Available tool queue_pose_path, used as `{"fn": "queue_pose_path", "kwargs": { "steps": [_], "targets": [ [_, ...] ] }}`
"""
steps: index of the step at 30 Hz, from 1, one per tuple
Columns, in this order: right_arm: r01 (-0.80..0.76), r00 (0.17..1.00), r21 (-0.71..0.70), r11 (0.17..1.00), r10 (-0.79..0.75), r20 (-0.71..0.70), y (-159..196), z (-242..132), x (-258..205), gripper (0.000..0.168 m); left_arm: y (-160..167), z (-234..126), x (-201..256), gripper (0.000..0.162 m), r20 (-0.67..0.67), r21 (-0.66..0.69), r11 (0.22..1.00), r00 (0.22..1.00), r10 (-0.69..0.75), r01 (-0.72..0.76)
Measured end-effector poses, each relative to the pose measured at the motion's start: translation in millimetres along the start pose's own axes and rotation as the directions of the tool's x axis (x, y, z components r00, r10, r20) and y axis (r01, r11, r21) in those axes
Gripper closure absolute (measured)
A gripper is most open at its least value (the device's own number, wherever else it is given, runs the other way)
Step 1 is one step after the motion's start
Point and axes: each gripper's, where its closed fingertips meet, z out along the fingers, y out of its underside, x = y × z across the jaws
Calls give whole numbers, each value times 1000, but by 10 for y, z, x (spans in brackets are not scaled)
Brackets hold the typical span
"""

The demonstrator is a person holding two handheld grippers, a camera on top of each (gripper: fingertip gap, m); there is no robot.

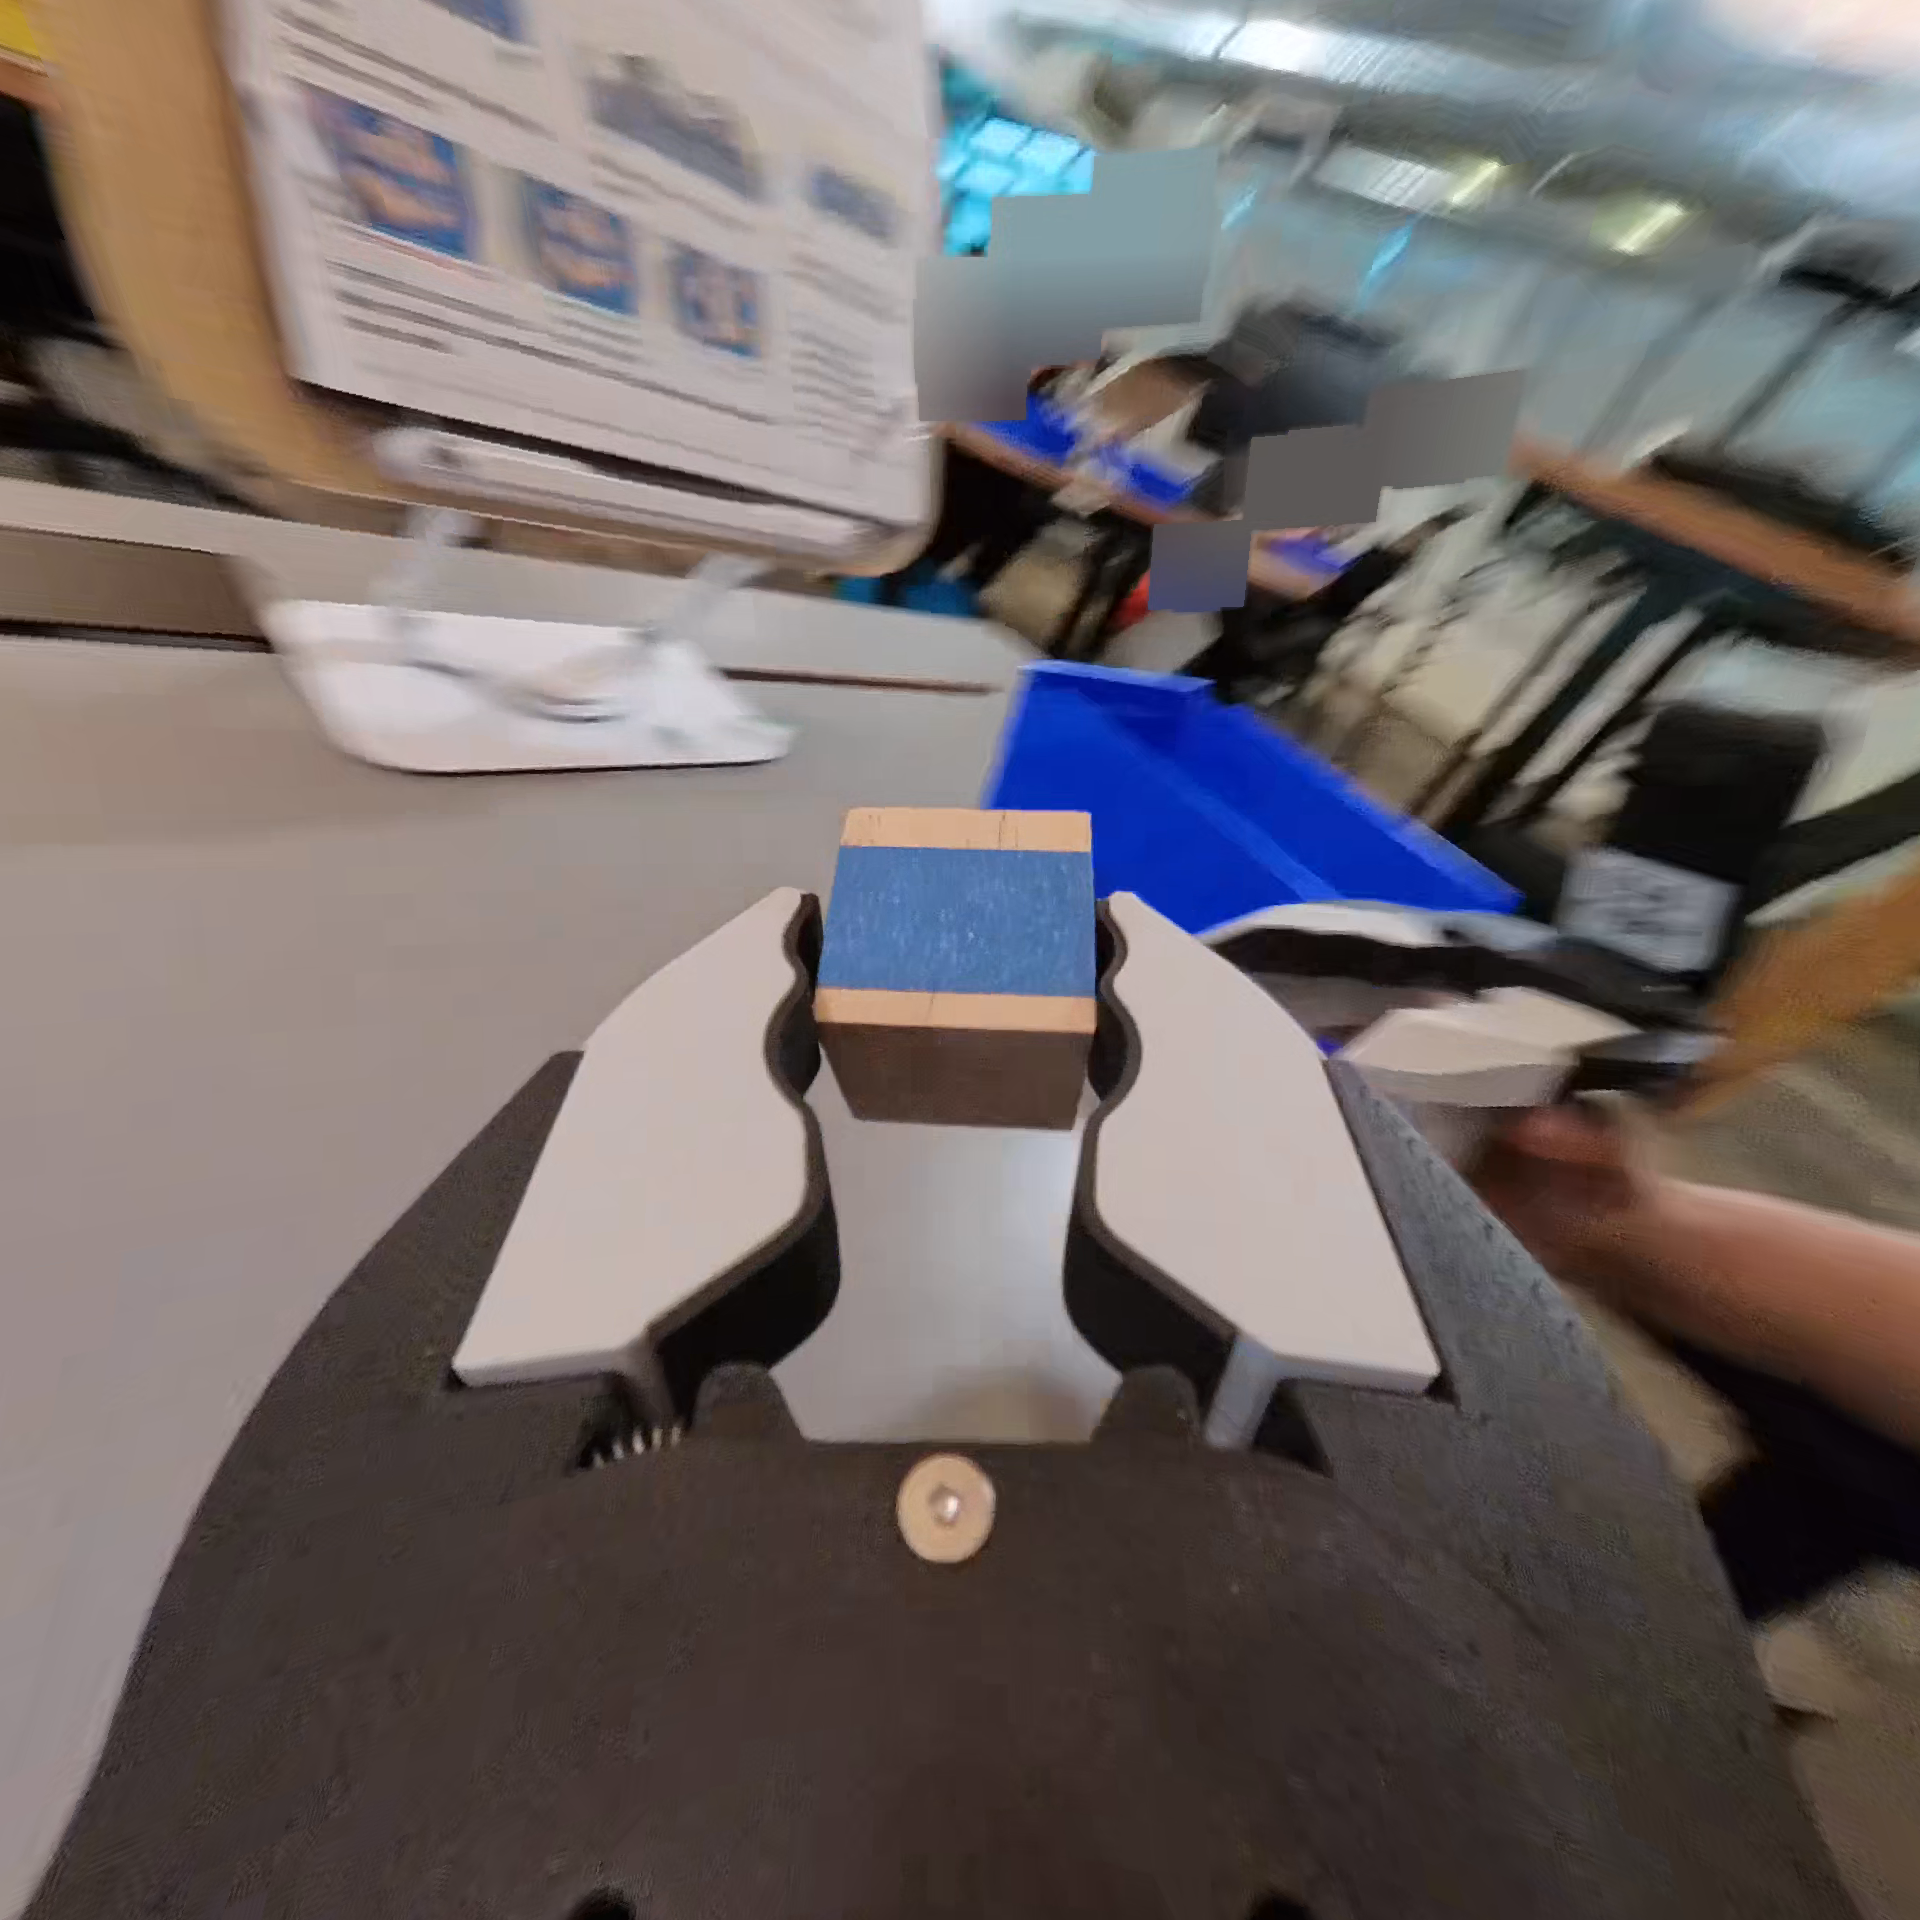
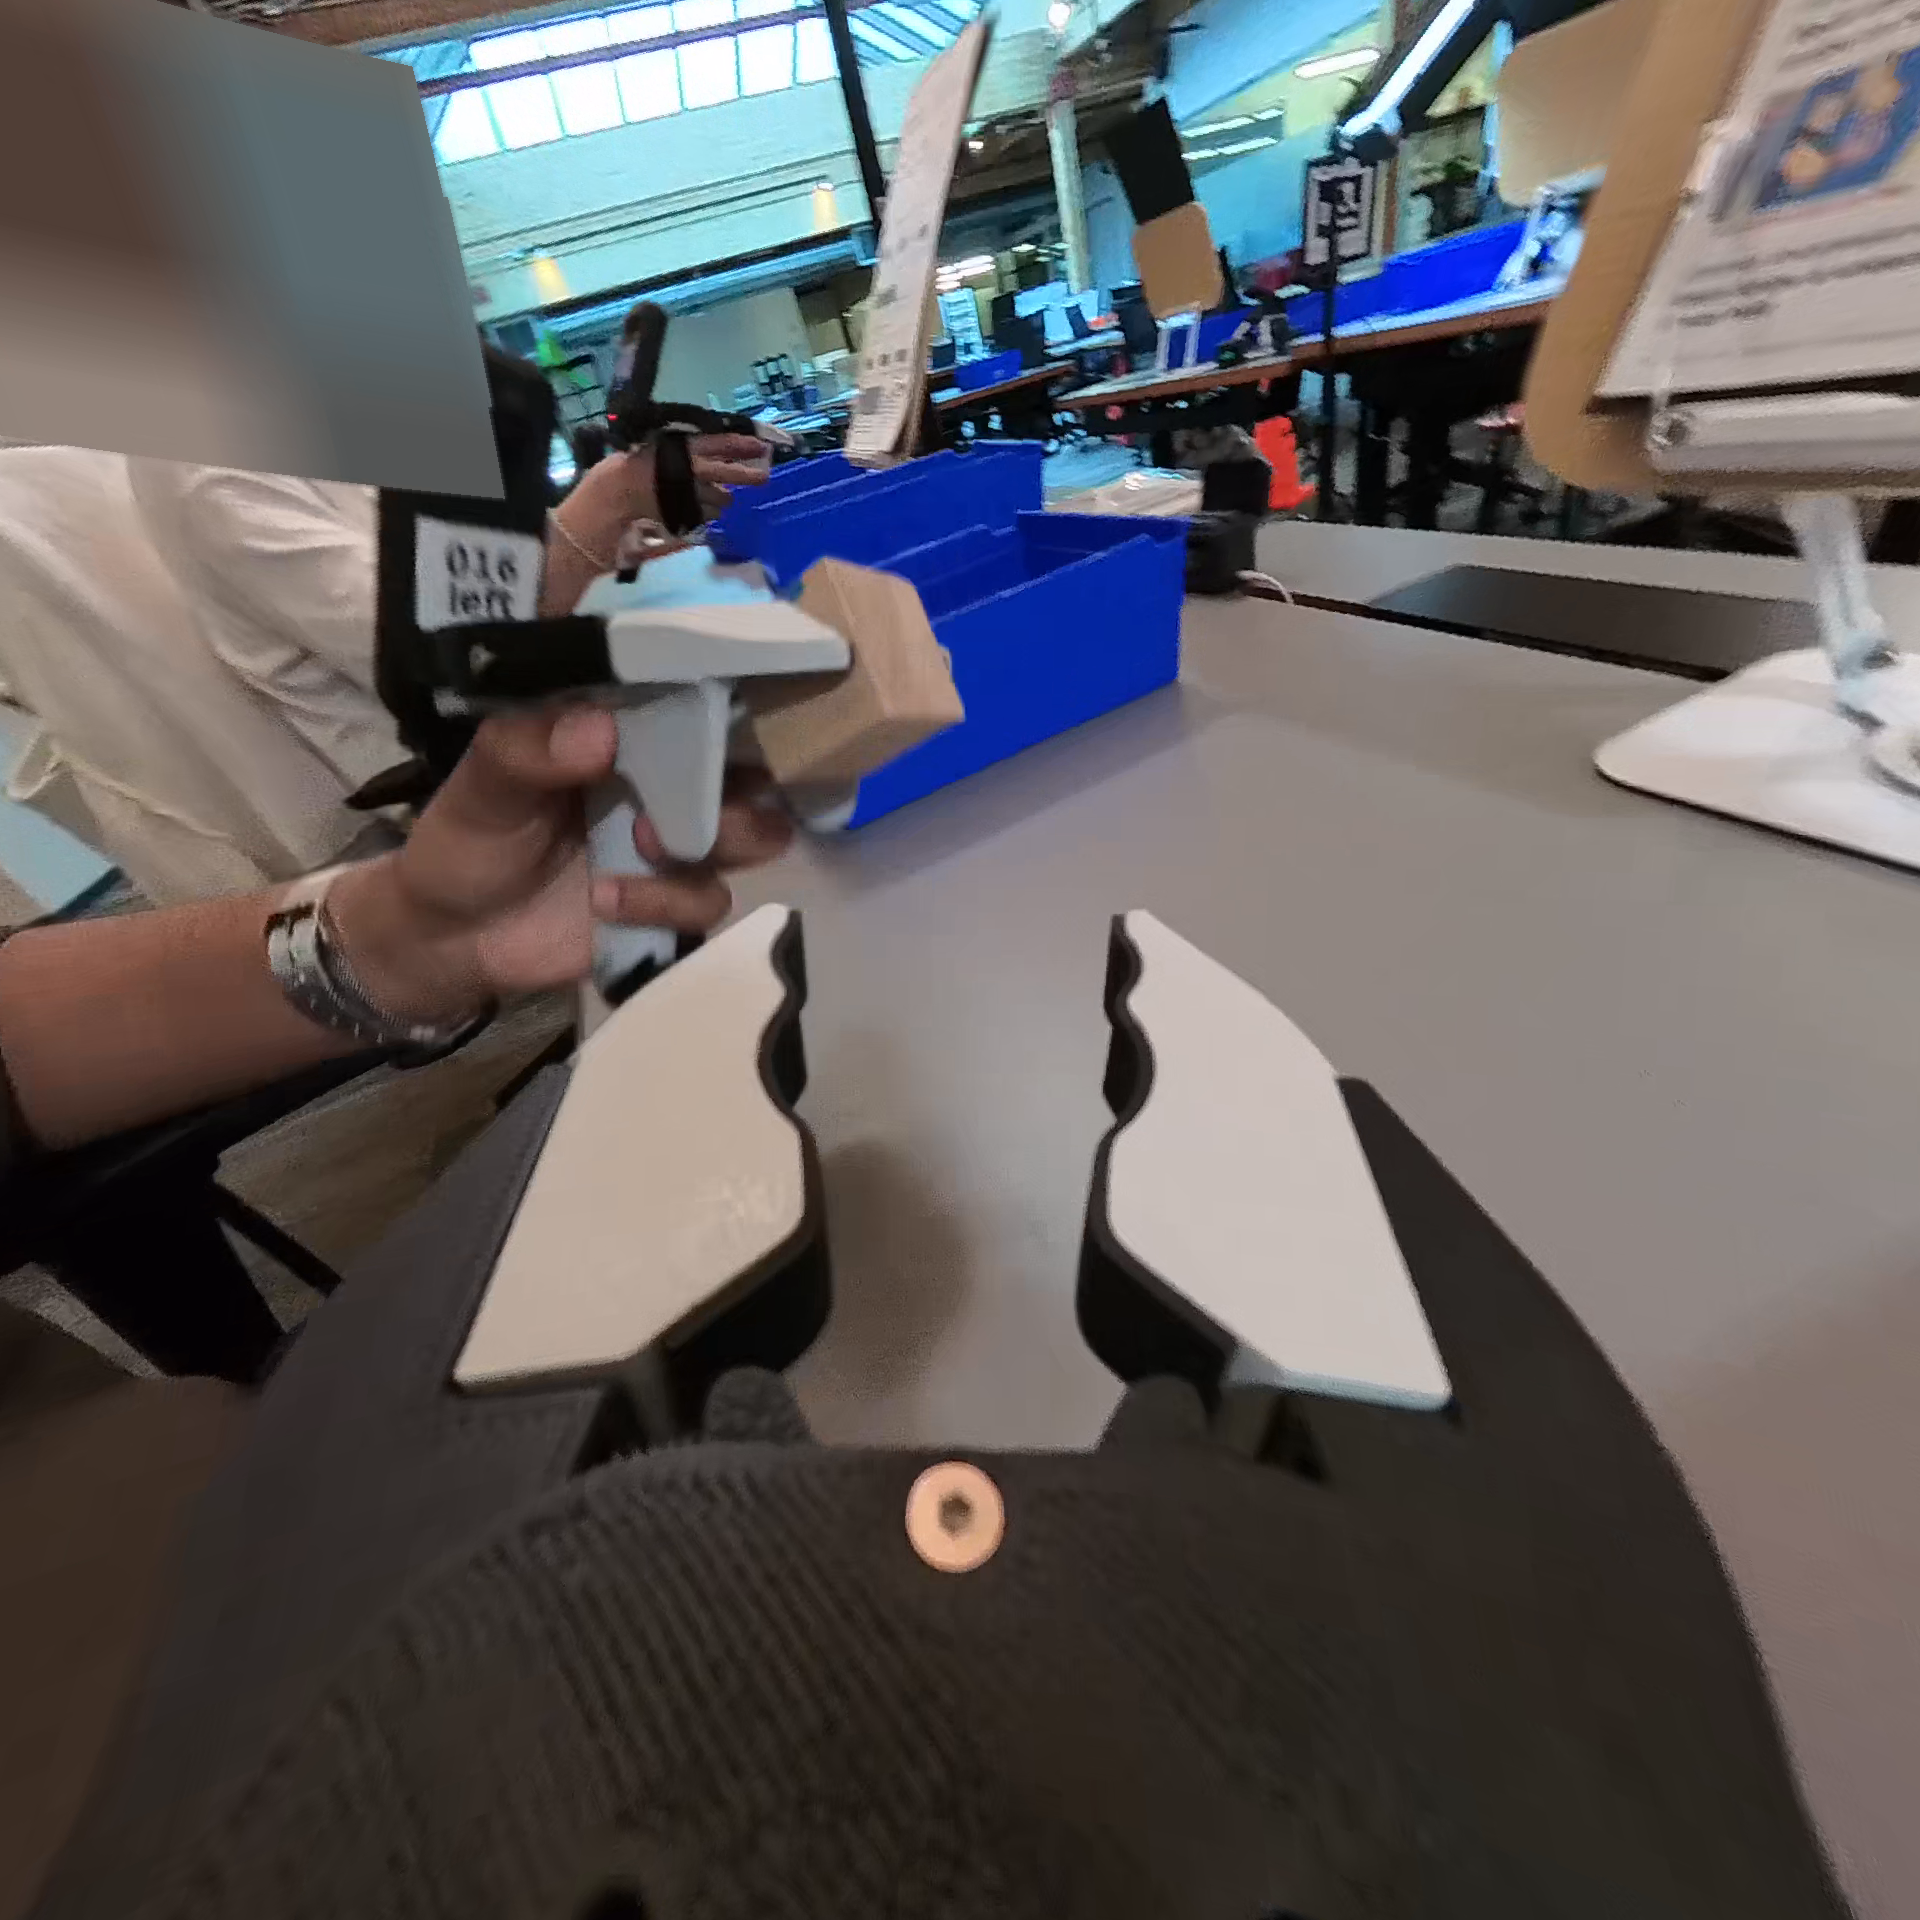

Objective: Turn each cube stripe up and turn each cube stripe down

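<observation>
Cube (image 1: 956, 951) airborne, blue stripe up

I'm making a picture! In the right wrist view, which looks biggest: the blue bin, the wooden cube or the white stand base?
1. blue bin
2. white stand base, though the frame edge cuts it off
3. wooden cube, held up in the left gripper

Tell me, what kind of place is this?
Probably a big workshop or lab hall: long worktables in rows, blue bins on a grey table, and a high roof with skylights.
</observation>
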Motion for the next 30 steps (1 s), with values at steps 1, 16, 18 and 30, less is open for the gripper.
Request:
{"fn": "queue_pose_path", "kwargs": {
  "steps": [1, 16, 18, 30],
  "targets": [
    [13, 1000, 8, 1000, -14, 28, -25, 46, -50, 109, 39, 8, 182, 112, -83, 42, 995, 993, -81, 85],
    [-560, 717, -78, 825, 529, 453, -83, 509, -577, 124, 79, -119, 536, 112, -366, 121, 832, 803, -469, 541],
    [-563, 725, -66, 824, 531, 439, -72, 496, -528, 124, 183, -58, 563, 111, -359, 86, 839, 802, -477, 538],
    [-279, 960, 156, 948, 282, 4, -684, -457, 448, 124, 216, 141, 630, 105, -505, -88, 817, 682, -530, 570]
  ]
}}
